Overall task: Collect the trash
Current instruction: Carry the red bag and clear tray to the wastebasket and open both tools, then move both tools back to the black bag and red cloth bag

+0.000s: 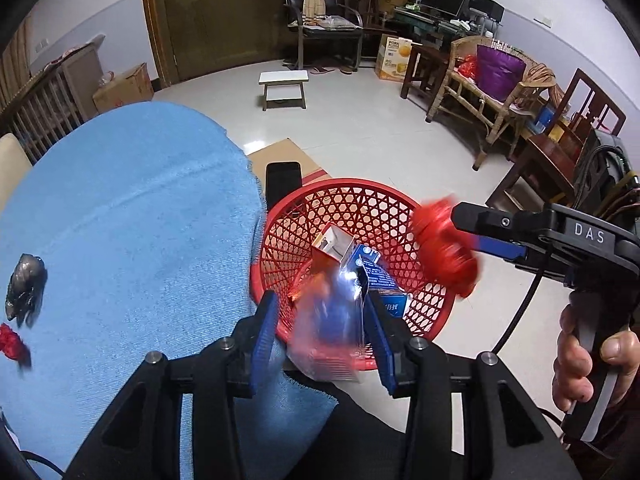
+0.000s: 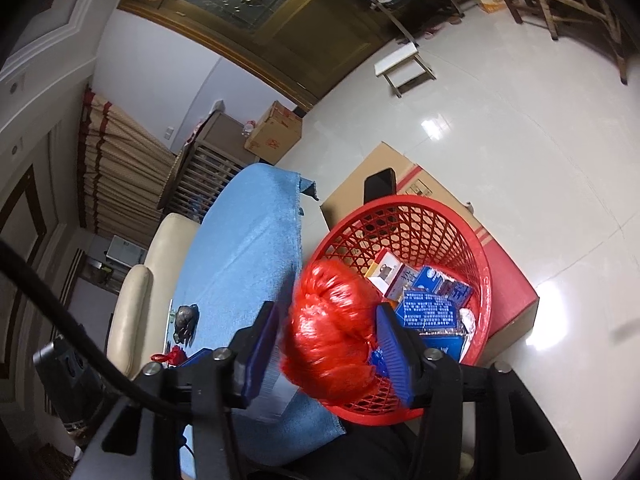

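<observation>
A red mesh basket [image 1: 384, 204] stands beside the blue-clothed table [image 1: 120, 220] and holds several blue and white cartons [image 2: 428, 308]. My left gripper [image 1: 324, 320] has its jaws wide apart, and a blurred clear wrapper [image 1: 332, 320] with blue and orange print is between them above the basket's near rim. My right gripper [image 2: 332, 336] is over the basket, with a blurred red crumpled plastic bag [image 2: 332, 328] between its fingers; it shows in the left wrist view [image 1: 444, 244] too. A grey crumpled wrapper [image 1: 26, 284] and a small red scrap [image 1: 12, 342] lie on the cloth at the left.
The basket sits on a cardboard box [image 2: 400, 172] with a black phone [image 1: 284, 180] on it. A cream chair [image 2: 136, 292] stands at the table's far side. A white stool [image 1: 284, 84], chairs and a rattan bench [image 1: 488, 80] stand across the tiled floor.
</observation>
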